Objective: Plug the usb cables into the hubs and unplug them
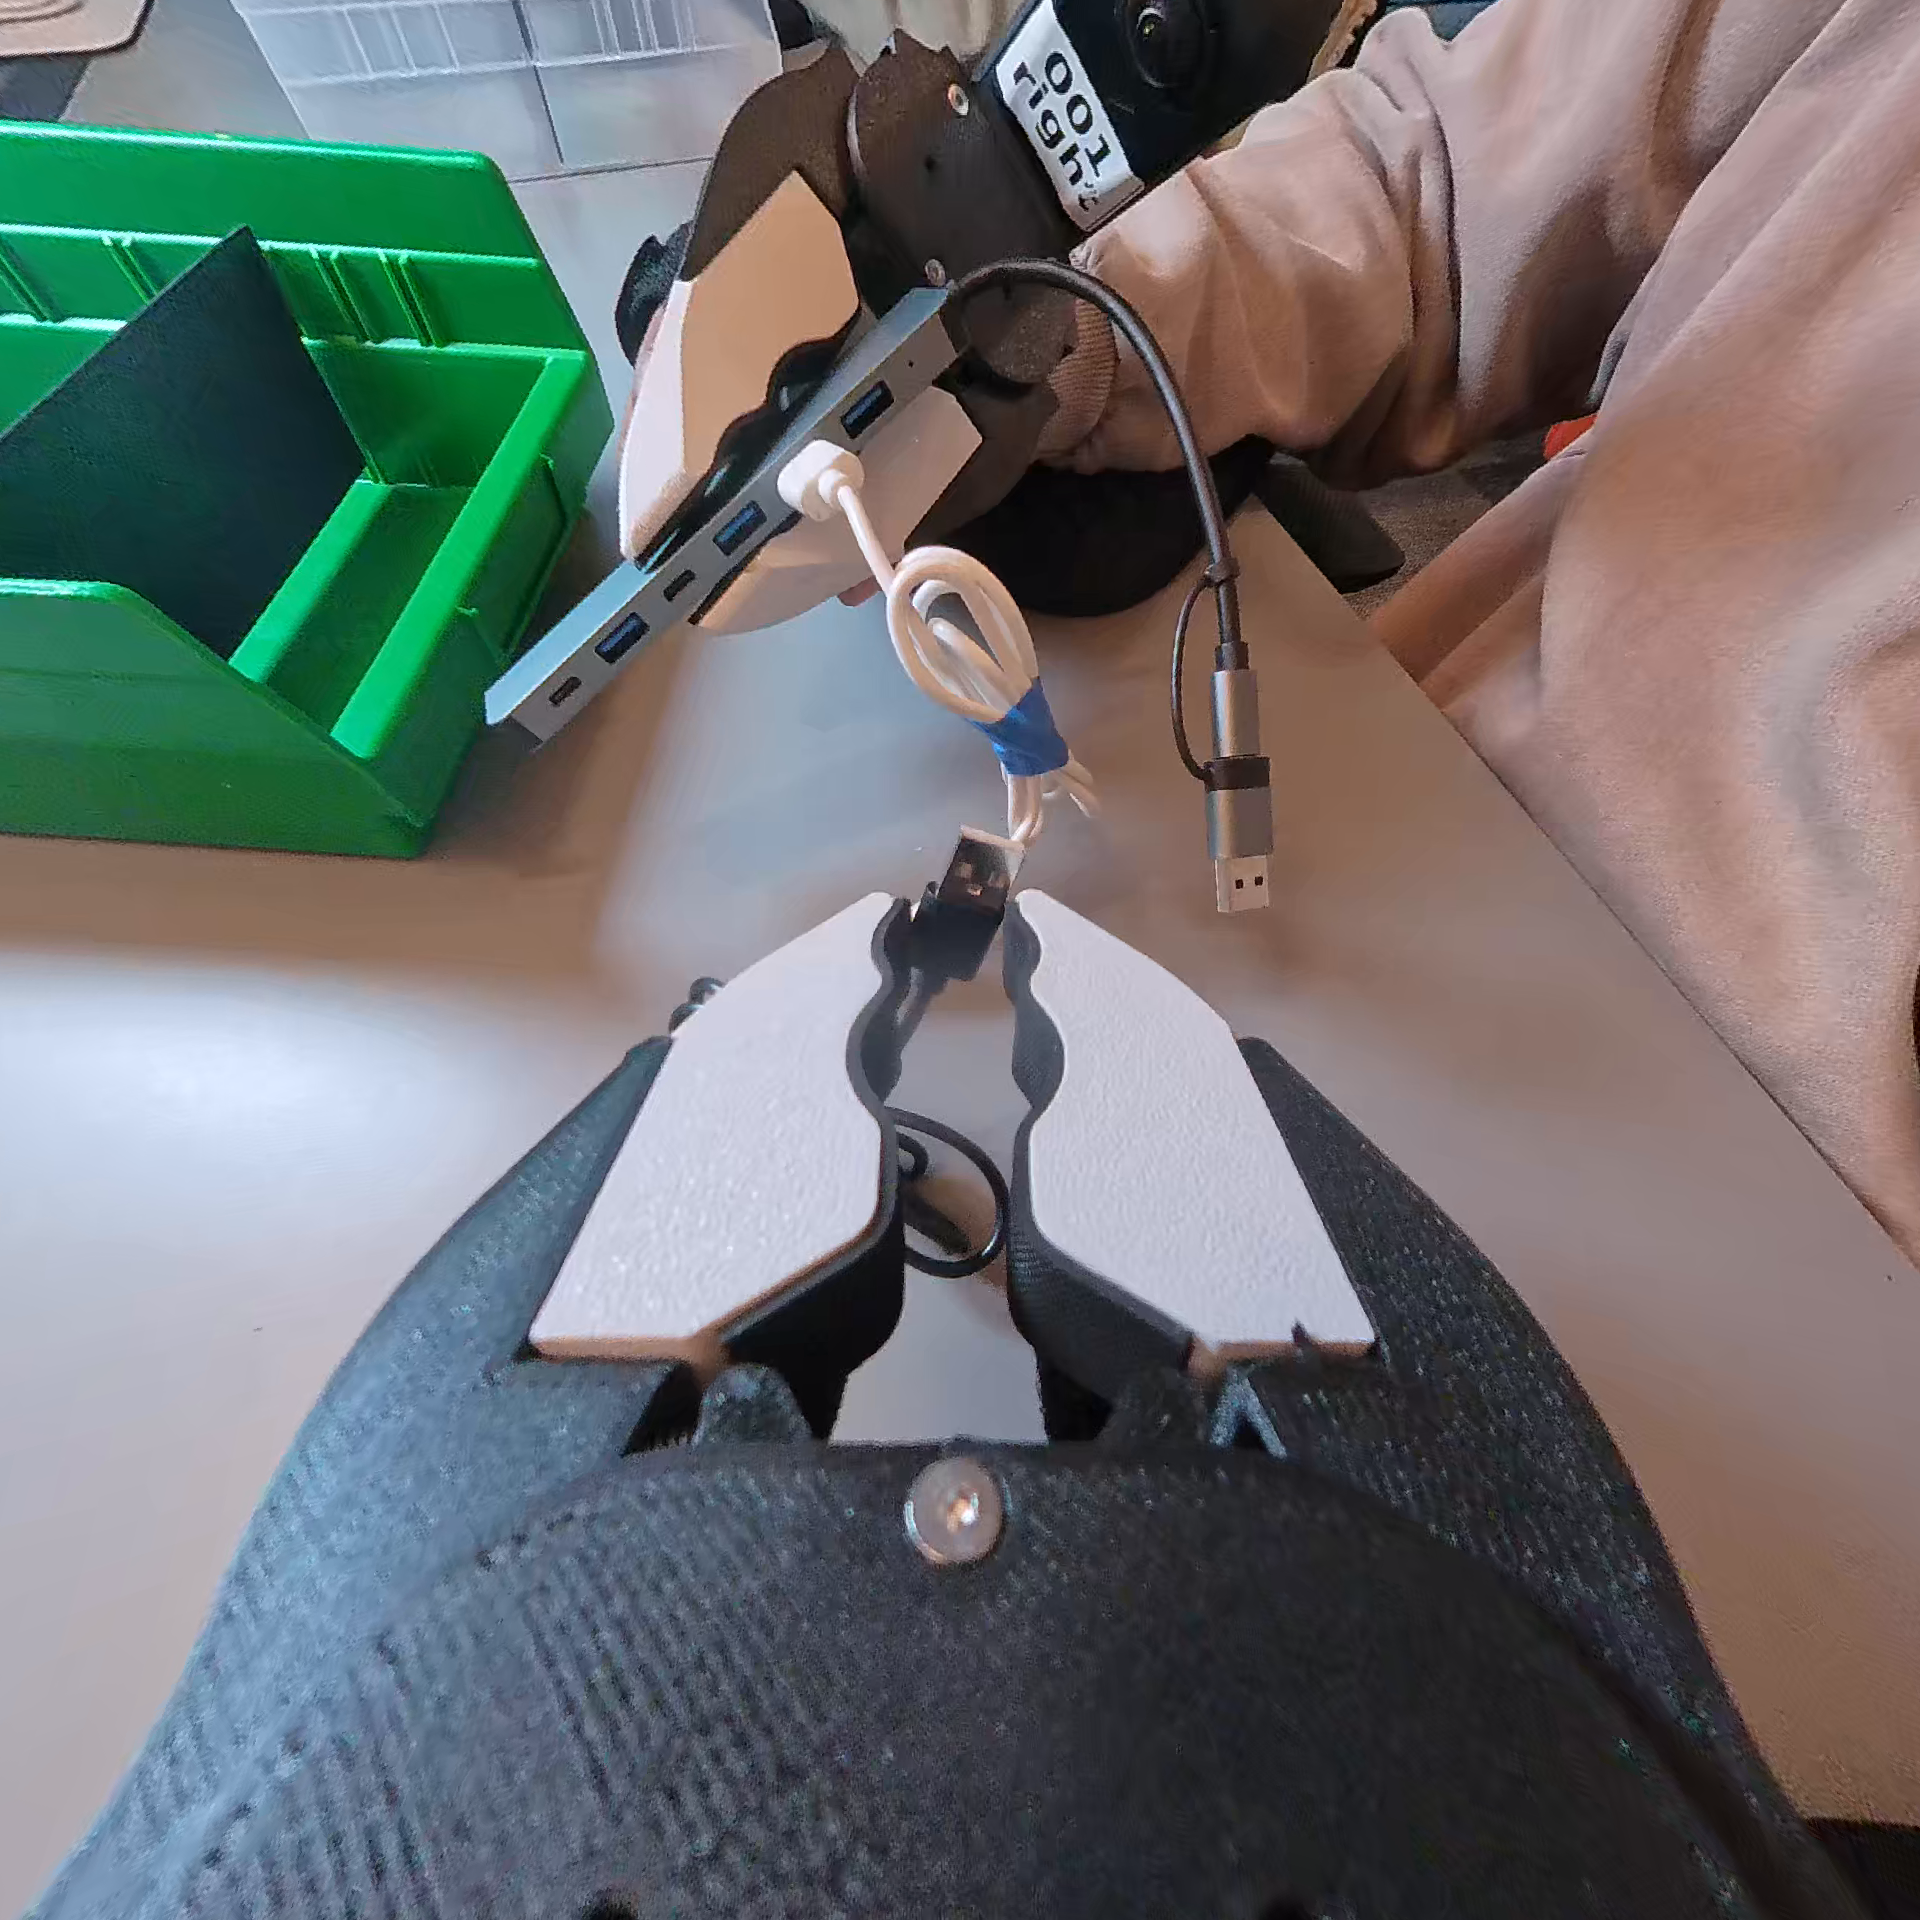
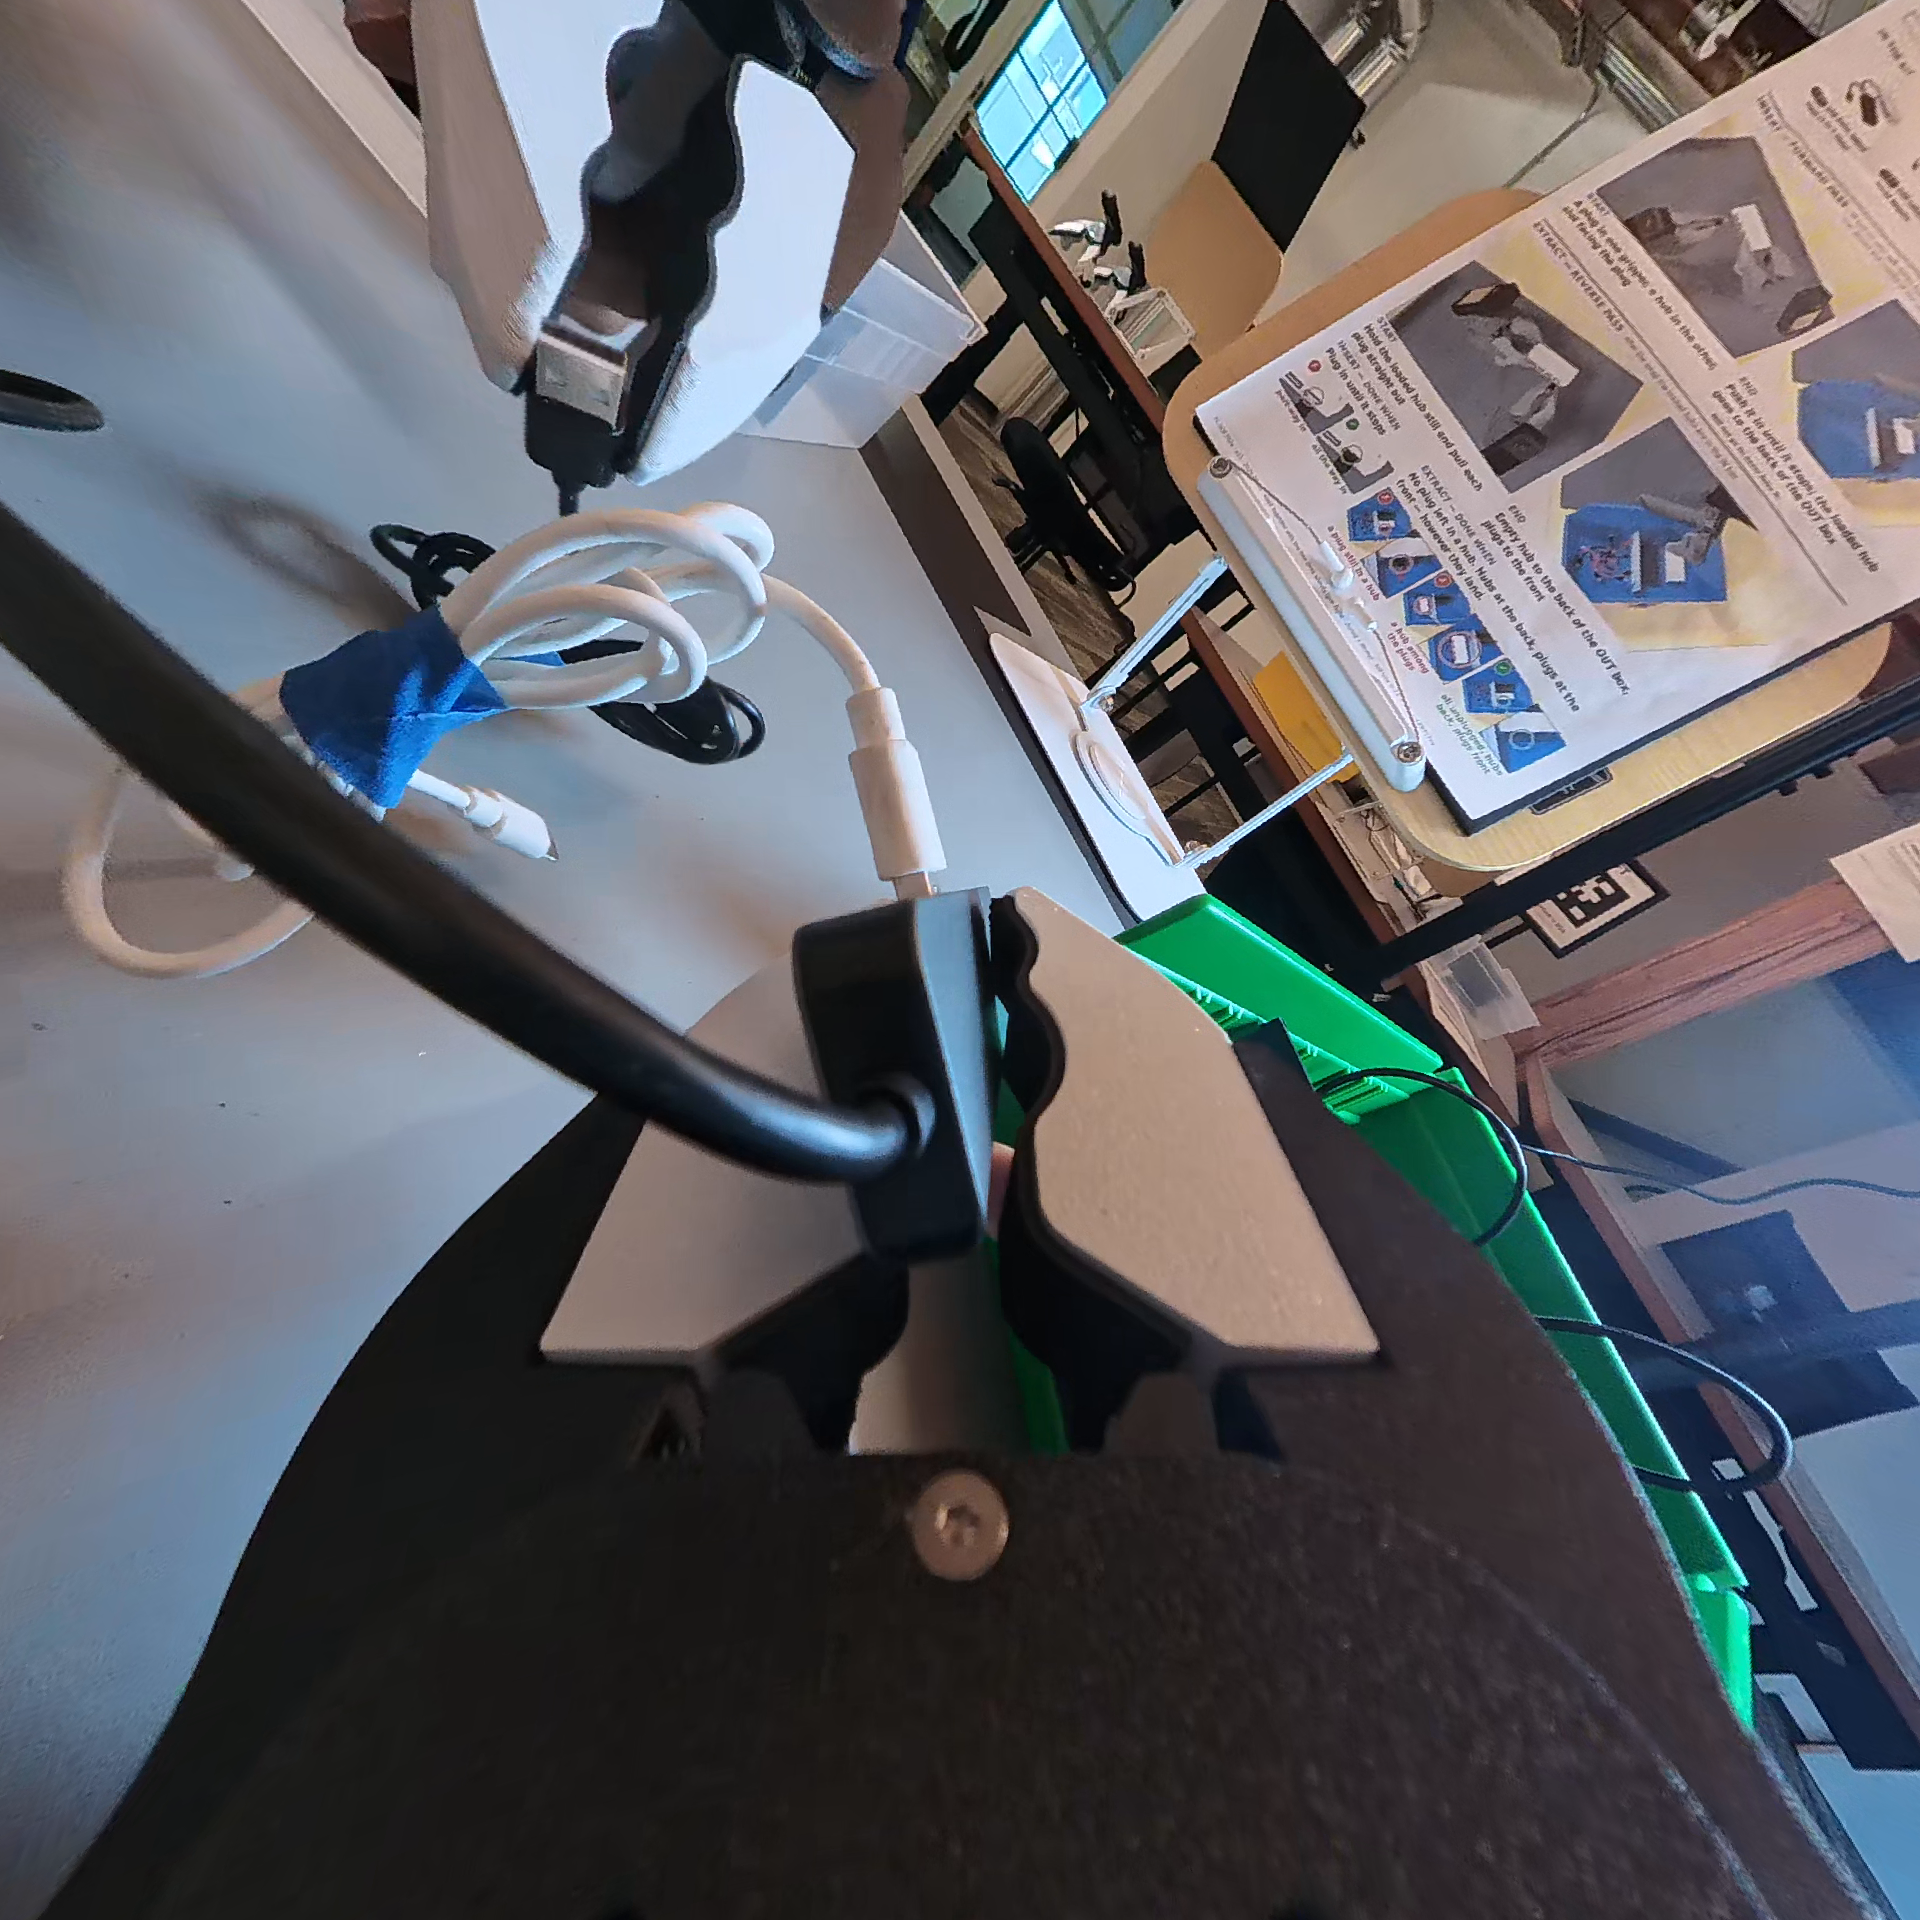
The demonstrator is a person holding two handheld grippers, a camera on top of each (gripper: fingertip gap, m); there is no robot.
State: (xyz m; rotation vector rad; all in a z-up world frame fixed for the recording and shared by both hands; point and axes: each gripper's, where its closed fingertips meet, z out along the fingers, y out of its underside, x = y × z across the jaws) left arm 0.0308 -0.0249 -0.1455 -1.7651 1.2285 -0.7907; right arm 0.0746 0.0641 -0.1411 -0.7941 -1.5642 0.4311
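My left gripper (image 1: 958, 914) is shut on a black USB cable's plug (image 1: 961, 902), its metal end pointing at the hub; the same plug shows in the right wrist view (image 2: 580, 376). My right gripper (image 2: 992, 925) is shut on the grey USB hub (image 1: 727, 530), held in the air above the table; only the hub's dark end (image 2: 902, 1070) shows in its own view. A white cable's plug (image 1: 821, 476) is plugged into the hub, its coil bound with blue tape (image 1: 1023, 736) hanging below. The hub's own cable with a silver plug (image 1: 1242, 821) dangles to the right.
A green bin (image 1: 312, 499) with a dark divider stands on the table (image 1: 416, 1039) at the left, close behind the hub. A person's sleeve (image 1: 1558, 312) is at the right, past the table edge. An instruction sheet on a stand (image 2: 1558, 468) is beyond the table.
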